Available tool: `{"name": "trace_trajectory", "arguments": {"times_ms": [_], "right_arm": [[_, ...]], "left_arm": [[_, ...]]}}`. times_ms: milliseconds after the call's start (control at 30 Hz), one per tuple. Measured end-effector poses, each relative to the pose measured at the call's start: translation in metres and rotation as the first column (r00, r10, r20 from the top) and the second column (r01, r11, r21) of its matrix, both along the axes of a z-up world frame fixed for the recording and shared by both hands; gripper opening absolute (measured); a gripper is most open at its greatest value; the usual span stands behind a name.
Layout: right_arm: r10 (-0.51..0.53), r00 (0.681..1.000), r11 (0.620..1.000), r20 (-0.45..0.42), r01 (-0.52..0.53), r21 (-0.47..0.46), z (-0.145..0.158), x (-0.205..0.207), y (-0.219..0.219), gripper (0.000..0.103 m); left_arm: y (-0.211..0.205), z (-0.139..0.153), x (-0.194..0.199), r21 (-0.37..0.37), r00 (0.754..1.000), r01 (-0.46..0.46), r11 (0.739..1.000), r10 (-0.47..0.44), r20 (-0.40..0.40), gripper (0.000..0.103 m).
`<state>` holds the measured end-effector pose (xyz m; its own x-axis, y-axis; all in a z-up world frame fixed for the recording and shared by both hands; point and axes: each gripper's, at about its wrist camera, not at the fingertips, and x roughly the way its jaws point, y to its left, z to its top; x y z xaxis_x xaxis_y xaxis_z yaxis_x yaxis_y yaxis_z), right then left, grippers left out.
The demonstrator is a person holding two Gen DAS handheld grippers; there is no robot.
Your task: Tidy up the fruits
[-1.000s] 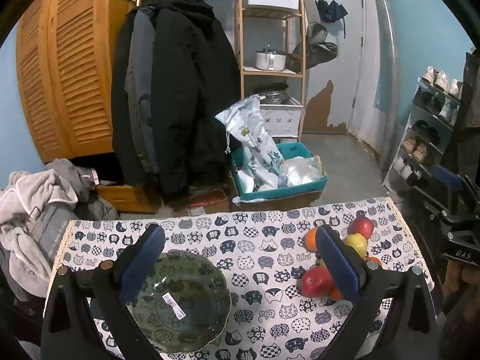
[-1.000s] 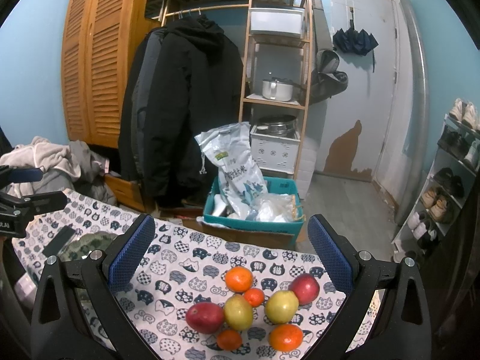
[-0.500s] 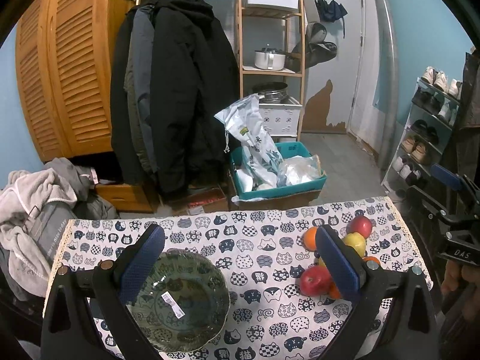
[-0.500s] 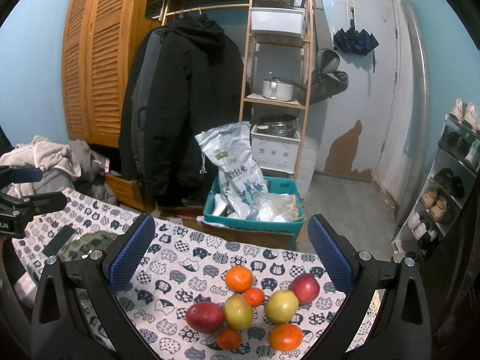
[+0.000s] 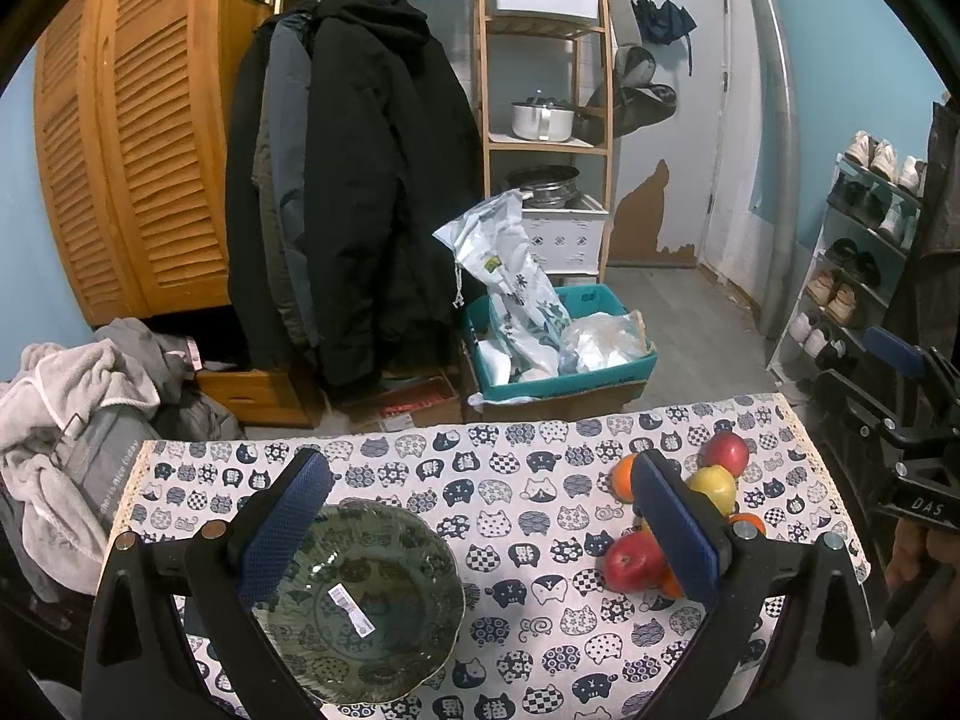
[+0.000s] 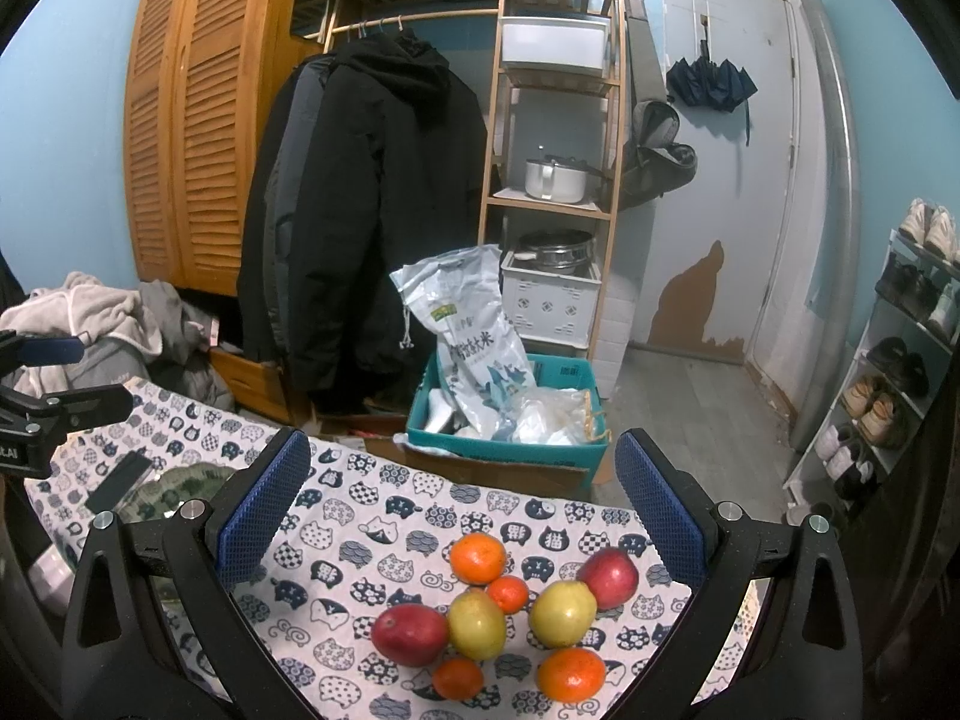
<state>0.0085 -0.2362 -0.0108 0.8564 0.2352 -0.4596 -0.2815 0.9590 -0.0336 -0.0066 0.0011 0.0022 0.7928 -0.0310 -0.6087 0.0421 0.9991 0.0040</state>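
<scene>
A cluster of fruit lies on the cat-print tablecloth [image 6: 372, 516]: a red apple [image 6: 410, 634], a yellow-green apple [image 6: 477, 624], another yellow-green apple [image 6: 562, 613], a red apple [image 6: 608, 576] and several oranges [image 6: 478, 558]. My right gripper [image 6: 462, 510] is open and empty, above and behind the cluster. A green glass bowl [image 5: 384, 612] with a white sticker sits at the left of the table. My left gripper [image 5: 480, 516] is open and empty above the bowl's right side. The fruit also shows in the left wrist view [image 5: 630, 561], partly hidden by the right finger.
Beyond the table's far edge stand a teal crate [image 6: 510, 450] with bags, hanging black coats [image 6: 360, 210], a wooden shelf [image 6: 552, 120] with pots, and a shoe rack [image 5: 864, 252] at the right. A heap of clothes [image 5: 66, 432] lies at the left.
The left wrist view has shifted very slightly; the bowl and fruit sit a touch lower in it. The right gripper and the fruit have not moved.
</scene>
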Motion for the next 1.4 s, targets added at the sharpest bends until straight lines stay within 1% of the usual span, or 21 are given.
{"name": "trace_trajectory", "arguments": {"times_ms": [200,367,767,1067,1400], "right_arm": [[0.000,1.000,1.000,0.001,0.000,0.001,0.0003,-0.0003,0.0005,0.100],[0.000,1.000,1.000,0.000,0.000,0.000,0.0000,0.0000,-0.0001,0.100],[0.000,1.000,1.000,-0.001,0.000,-0.001,-0.0001,-0.0001,0.0004,0.100],[0.000,1.000,1.000,0.000,0.000,-0.003,0.0002,0.0000,0.0009,0.100],[-0.004,1.000,1.000,-0.008,0.004,-0.005,-0.0018,-0.0009,0.0014,0.100]], "left_arm": [[0.0039,0.0019,0.0015,-0.012,1.000,-0.004,1.000,0.004,-0.001,0.102],[0.0045,0.0009,0.0041,-0.025,1.000,0.010,1.000,-0.010,-0.015,0.102],[0.0026,-0.0004,0.0034,-0.038,1.000,0.017,0.999,-0.017,-0.011,0.102],[0.0025,-0.0004,0.0023,-0.039,1.000,0.017,0.999,-0.017,-0.008,0.102],[0.0010,-0.0018,0.0025,-0.037,1.000,0.021,0.999,-0.022,-0.022,0.102]]}}
